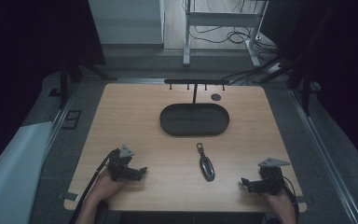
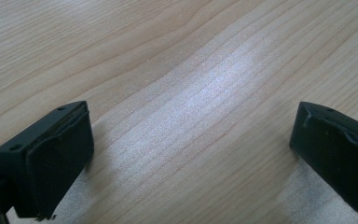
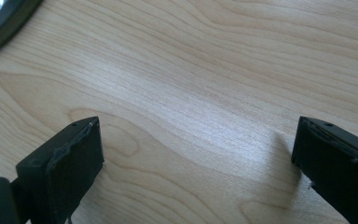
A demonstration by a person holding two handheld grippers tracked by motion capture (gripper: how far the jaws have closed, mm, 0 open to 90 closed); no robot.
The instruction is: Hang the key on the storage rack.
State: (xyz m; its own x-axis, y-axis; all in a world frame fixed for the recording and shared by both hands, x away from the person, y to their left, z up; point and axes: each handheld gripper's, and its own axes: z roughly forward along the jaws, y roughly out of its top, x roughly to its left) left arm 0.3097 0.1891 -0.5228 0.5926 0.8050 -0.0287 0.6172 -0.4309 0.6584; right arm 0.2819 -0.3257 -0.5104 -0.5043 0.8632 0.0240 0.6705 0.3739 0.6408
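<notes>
While both grippers gape empty | right gripper (image 3: 193, 163) view catches (probably) key fob (image 3: 4, 18) corner

The high view looks forward and down from above the person's side, taking in the whole surface (image 1: 135, 116), with the tray (image 1: 195, 120) far and the key fob (image 1: 206, 167) near the middle. The left gripper view rides low on the left tool (image 1: 142, 171), facing close along its jaws at bare wood. The right gripper view sits equally close on the right tool (image 1: 245, 183); the key fob's edge (image 3: 2, 21) in its top-left corner is shared with the high view.
</notes>
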